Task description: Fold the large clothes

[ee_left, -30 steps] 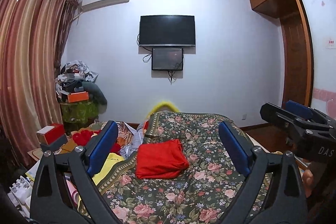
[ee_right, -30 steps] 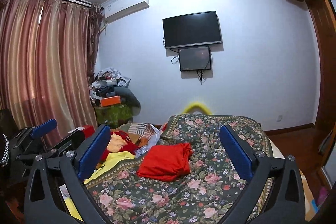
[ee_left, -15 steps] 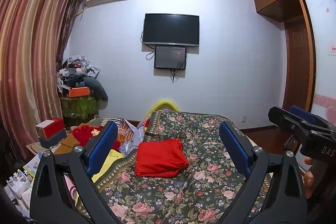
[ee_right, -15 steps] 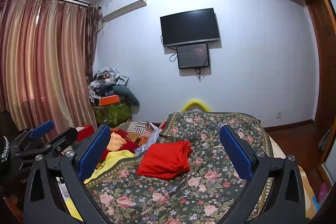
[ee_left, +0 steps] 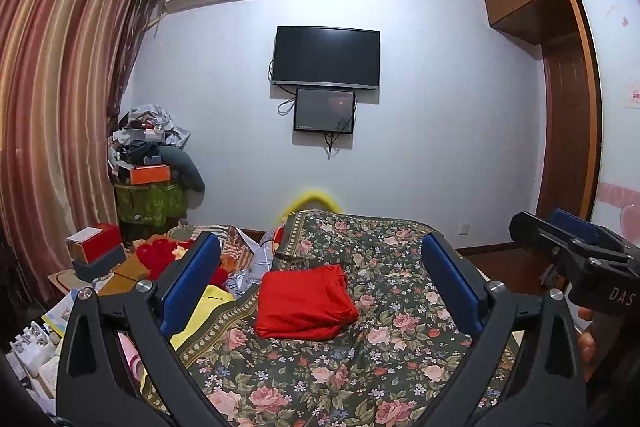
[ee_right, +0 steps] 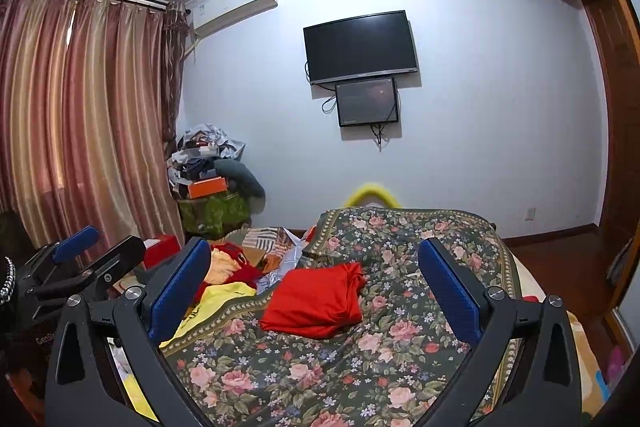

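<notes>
A folded red garment [ee_left: 306, 301] [ee_right: 316, 301] lies on the dark floral bedspread [ee_left: 392, 307] [ee_right: 400, 331], towards its left side. My left gripper [ee_left: 320, 287] is held well above the bed, open, with nothing between its blue pads. My right gripper [ee_right: 314, 287] is likewise raised and open, holding nothing. In the left wrist view the right gripper [ee_left: 576, 247] shows at the right edge with a hand under it. The left gripper [ee_right: 86, 259] shows at the left edge of the right wrist view.
Loose clothes [ee_left: 176, 255] [ee_right: 230, 267] in red, yellow and stripes lie heaped left of the bedspread. A cluttered cabinet [ee_left: 150, 171] stands by the curtain [ee_left: 52, 115]. A red box [ee_left: 94, 247] sits at left. A television [ee_left: 326, 57] hangs on the far wall; a wooden wardrobe [ee_left: 560, 99] stands right.
Both cameras have tilted up slightly, so the bed and red garment sit a little lower in view. Both grippers stay open and the garment has not moved.
</notes>
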A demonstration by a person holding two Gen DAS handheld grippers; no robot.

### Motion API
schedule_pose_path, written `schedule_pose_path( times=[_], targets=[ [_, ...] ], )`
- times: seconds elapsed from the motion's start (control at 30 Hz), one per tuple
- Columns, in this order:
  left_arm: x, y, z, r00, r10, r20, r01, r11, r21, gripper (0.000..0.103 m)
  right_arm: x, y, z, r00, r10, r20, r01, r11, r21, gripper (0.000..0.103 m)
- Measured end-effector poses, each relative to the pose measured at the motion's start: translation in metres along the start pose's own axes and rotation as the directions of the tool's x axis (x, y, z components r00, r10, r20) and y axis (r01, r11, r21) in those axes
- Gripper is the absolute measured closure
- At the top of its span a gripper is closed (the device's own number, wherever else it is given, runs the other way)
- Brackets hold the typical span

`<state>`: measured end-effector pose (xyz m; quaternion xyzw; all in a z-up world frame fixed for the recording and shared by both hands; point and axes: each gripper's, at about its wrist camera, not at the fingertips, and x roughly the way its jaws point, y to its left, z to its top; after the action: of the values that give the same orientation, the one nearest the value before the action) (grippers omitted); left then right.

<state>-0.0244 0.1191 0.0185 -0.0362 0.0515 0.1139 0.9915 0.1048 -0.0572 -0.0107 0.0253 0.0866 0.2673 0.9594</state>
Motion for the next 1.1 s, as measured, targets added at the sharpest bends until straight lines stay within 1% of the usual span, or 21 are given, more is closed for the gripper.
schedule_pose_path(
  times=[0.33, 0.47, 0.73, 1.1],
  targets=[
    [0.0026, 0.0010, 0.0003, 1.000, -0.010, -0.010, 0.010, 1.000, 0.002, 0.002, 0.0003, 0.0007, 0.0000, 1.000, -0.009, -0.015, 0.009, 1.000, 0.002, 0.000],
    [0.0043, 0.0020, -0.0006, 0.999, -0.029, -0.024, 0.029, 1.000, 0.010, 0.002, 0.0014, 0.0009, -0.0006, 1.000, -0.015, -0.022, 0.015, 1.000, 0.001, 0.000],
    [0.0062, 0.0011, -0.0023, 0.998, -0.044, -0.039, 0.045, 0.999, 0.024, 0.001, 0.0025, -0.0002, 0.0012, 0.999, -0.019, -0.030, 0.019, 1.000, 0.000, 0.000],
    [0.0047, 0.0032, -0.0016, 0.998, -0.056, -0.034, 0.056, 0.998, 0.021, 0.001, 0.0039, -0.0040, -0.0017, 0.999, -0.027, -0.045, 0.028, 1.000, 0.006, 0.000]
  ],
)
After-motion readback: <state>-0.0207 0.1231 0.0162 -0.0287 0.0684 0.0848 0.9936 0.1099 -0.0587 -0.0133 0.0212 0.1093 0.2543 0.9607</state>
